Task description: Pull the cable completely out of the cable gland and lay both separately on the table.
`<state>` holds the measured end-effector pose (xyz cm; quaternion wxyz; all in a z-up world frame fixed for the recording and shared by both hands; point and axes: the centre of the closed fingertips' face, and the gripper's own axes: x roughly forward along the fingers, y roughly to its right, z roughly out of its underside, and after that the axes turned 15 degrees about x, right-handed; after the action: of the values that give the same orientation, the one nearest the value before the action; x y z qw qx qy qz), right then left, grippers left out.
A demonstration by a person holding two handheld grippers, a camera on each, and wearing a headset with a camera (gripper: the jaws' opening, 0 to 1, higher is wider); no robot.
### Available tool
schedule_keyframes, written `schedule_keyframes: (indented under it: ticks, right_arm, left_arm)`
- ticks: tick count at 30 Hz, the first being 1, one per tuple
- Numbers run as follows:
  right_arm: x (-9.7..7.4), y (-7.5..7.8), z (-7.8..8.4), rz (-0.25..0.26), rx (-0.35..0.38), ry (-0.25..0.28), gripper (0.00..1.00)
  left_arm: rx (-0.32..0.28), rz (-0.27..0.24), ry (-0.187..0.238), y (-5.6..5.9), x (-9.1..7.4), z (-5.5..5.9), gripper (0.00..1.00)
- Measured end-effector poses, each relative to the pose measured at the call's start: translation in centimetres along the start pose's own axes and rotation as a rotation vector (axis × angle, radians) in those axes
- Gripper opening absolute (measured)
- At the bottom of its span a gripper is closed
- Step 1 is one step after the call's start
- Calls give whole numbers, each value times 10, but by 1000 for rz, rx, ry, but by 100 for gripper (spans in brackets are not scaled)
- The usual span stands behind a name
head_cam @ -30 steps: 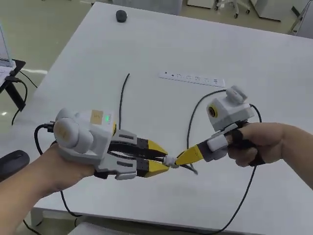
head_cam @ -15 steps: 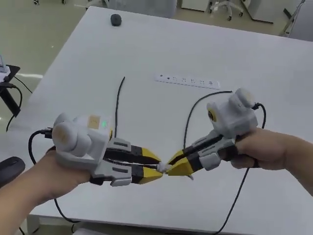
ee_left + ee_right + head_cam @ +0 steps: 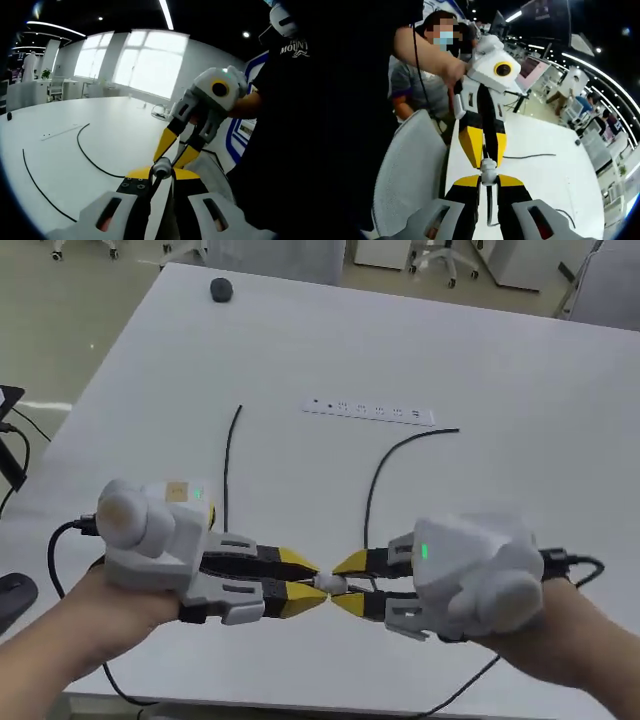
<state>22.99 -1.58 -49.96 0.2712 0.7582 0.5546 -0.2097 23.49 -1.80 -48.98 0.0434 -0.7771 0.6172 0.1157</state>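
A small white cable gland (image 3: 328, 583) hangs just above the white table's (image 3: 300, 350) near edge, between two gripper tips that meet head-on. My left gripper (image 3: 316, 580) comes in from the left, shut on the gland (image 3: 161, 167). Opposite it, my right gripper (image 3: 341, 586) is shut on the black cable (image 3: 371, 490) right where it enters the gland (image 3: 488, 170). The cable (image 3: 491, 205) runs back between the right jaws, and in the head view it curves away across the table. In the left gripper view the right gripper (image 3: 172, 156) points down at the gland.
A white power strip (image 3: 368, 411) lies mid-table beyond the cable's far end. A second loose black cable (image 3: 228, 455) lies to the left, and a dark mouse (image 3: 220, 288) sits at the far edge. A seated person (image 3: 425, 75) is off the table's side.
My right hand has rolled over and dropped lower, so its gripper now lies level and tip to tip with the left one. The left gripper keeps hold of the gland.
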Motion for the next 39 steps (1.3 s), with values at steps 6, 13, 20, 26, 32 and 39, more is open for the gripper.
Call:
schedule_keyframes:
  ticks: [6, 13, 20, 26, 32, 39]
  right_arm:
    - [5, -3, 4, 73, -105, 6, 7]
    - [3, -4, 2, 76, -77, 7, 8]
    - [-10, -1, 6, 90, 99, 20, 18]
    - [-22, 6, 25, 130, 385, 46, 17]
    - [-20, 7, 28, 175, 397, 51, 12]
    - [-14, 13, 16, 212, 311, 68, 10]
  left_arm:
    - [-26, -6, -20, 0, 1, 4, 16]
    - [-24, -11, -26, 5, -1, 5, 16]
    - [5, -26, -18, 10, -4, 1, 16]
    - [61, -49, -20, 11, -7, -1, 16]
    - [82, -75, -3, 12, -3, -6, 16]
    - [103, -75, -5, 8, 2, -9, 16]
